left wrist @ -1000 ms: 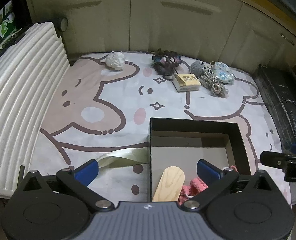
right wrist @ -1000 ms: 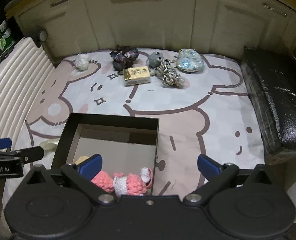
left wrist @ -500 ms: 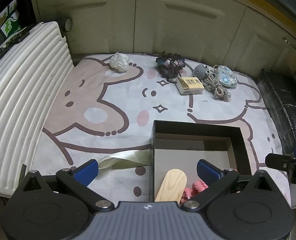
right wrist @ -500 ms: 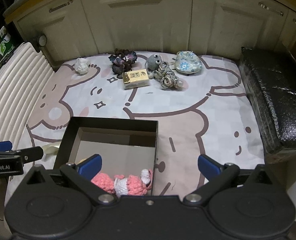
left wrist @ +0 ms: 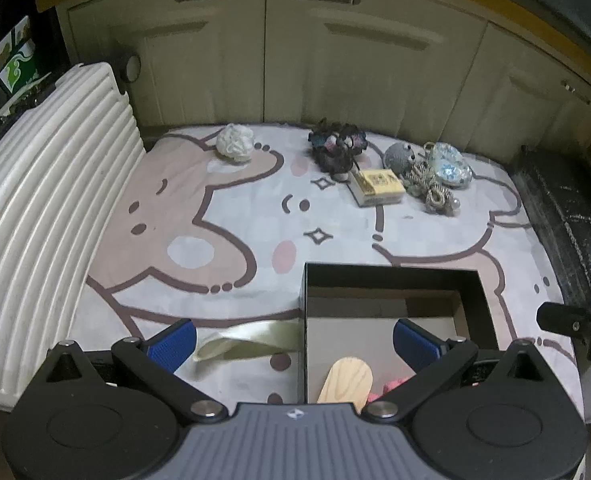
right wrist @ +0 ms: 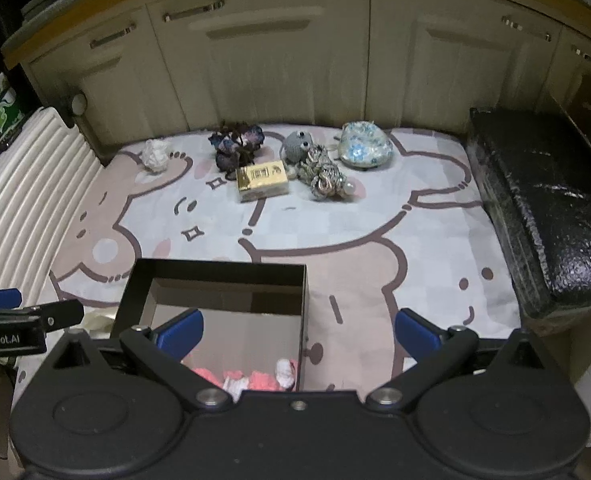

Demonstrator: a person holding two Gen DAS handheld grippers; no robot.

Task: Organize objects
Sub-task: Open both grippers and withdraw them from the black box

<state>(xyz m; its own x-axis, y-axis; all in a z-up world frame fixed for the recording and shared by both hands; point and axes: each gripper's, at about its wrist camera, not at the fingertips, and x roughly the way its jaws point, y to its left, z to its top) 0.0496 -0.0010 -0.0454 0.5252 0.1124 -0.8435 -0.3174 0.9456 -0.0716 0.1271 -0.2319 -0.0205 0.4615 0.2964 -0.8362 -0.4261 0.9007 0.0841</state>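
Note:
A black open box (left wrist: 391, 276) (right wrist: 215, 272) sits near the front of the cartoon-print mat. Inside it lie a wooden paddle (left wrist: 347, 378) and a pink crocheted doll (right wrist: 251, 380). At the far side of the mat stand a white fluffy ball (left wrist: 235, 143) (right wrist: 155, 154), a dark flower bunch (left wrist: 337, 148) (right wrist: 237, 146), a gold box (left wrist: 377, 186) (right wrist: 261, 180), a grey knitted toy (right wrist: 297, 145), a knotted rope ornament (right wrist: 325, 174) and a floral pouch (left wrist: 449, 164) (right wrist: 365, 150). My left gripper (left wrist: 293, 338) and right gripper (right wrist: 299, 330) both hang open and empty above the box's near edge.
A white ribbed suitcase (left wrist: 35, 208) borders the mat on the left. A black foil-covered block (right wrist: 543, 208) lines the right. Cream cabinet doors (right wrist: 275, 60) rise behind the mat. A pale ribbon (left wrist: 251, 338) lies left of the box.
Both grippers have drawn back and up from the box, so the far objects look smaller and lower. Both stay open; nothing on the mat has moved.

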